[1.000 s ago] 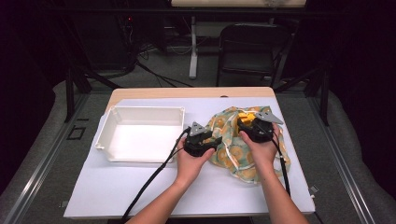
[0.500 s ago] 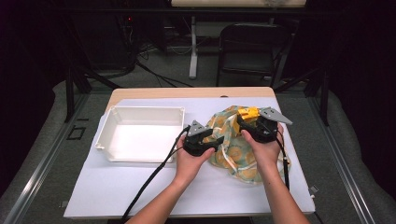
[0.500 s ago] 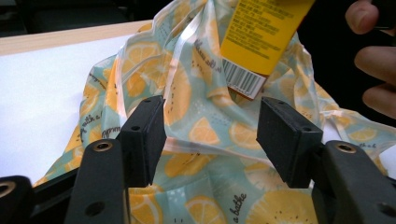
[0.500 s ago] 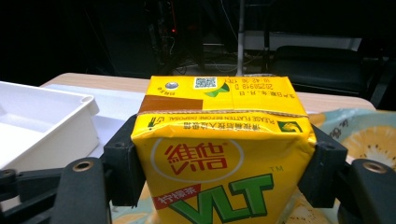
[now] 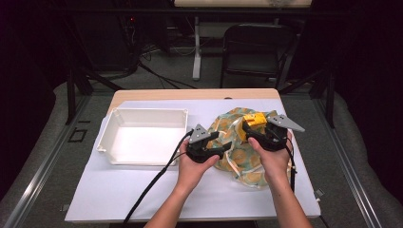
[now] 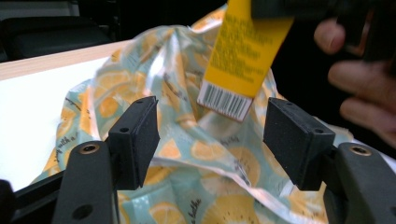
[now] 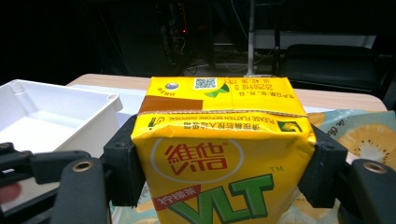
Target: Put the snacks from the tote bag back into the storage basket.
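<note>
**Carton out of bag, tray next: slip and snag risks**

Carton [image 7: 222, 154], a yellow drink box, is pinched by its two sides in the right gripper [image 5: 259, 134], held above the lemon-print bag [image 5: 237, 154] at the right half of the table [image 5: 119, 194]. In the left gripper view its barcode end [image 6: 226, 100] hangs over the bag's mouth, apparently clear of the fabric, though contact can't be ruled out.

Left gripper [image 5: 216, 145] sits at the bag's left edge. Its jaws have just been opening and now stand spread, pads off the cloth, bag fabric lying between them.

Risks, as judged:
- Pads grip smooth carton sides only, nothing under it. A tilt or jolt could let it slide down and drop back into the bag.
- Squeezing harder could dent the carton.
- With the bag released, a loose fold or the pale strap [image 5: 233, 164] could catch the carton's lower end and get dragged along.
- Left gripper and its cable [image 5: 157, 178] lie between carton and tray [image 5: 142, 114]. A low sweep could clip them.

Room: the tray is empty, well left of the bag, with its near wall raised, so the carton likely needs height to clear it. White mat in front is bare. Bag's right side lies near the table's right edge, with little room there. Chair [image 5: 256, 52] stands well behind the table.
</note>
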The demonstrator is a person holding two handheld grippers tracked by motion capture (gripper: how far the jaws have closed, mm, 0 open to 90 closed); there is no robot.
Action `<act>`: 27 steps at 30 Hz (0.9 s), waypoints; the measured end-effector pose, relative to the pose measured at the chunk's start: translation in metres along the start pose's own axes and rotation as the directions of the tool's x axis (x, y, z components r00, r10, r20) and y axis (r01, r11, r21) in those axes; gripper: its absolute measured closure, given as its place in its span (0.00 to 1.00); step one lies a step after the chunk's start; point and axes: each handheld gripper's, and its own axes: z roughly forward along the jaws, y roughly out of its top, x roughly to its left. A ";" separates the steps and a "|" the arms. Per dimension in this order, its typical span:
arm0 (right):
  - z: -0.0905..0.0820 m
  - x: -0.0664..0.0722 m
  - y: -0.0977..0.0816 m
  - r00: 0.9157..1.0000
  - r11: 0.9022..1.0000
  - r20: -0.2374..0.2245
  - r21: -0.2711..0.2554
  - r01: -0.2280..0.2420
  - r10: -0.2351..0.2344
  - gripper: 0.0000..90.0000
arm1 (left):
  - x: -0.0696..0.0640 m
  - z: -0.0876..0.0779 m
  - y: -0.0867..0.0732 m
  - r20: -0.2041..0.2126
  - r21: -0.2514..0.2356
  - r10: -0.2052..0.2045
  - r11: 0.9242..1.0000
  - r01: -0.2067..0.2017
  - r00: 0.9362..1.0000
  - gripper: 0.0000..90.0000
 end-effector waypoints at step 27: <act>-0.010 0.045 0.004 0.994 0.999 -0.109 0.010 0.030 -0.029 0.33 | -0.009 -0.001 0.008 0.047 -0.021 0.079 0.997 -0.078 0.996 0.33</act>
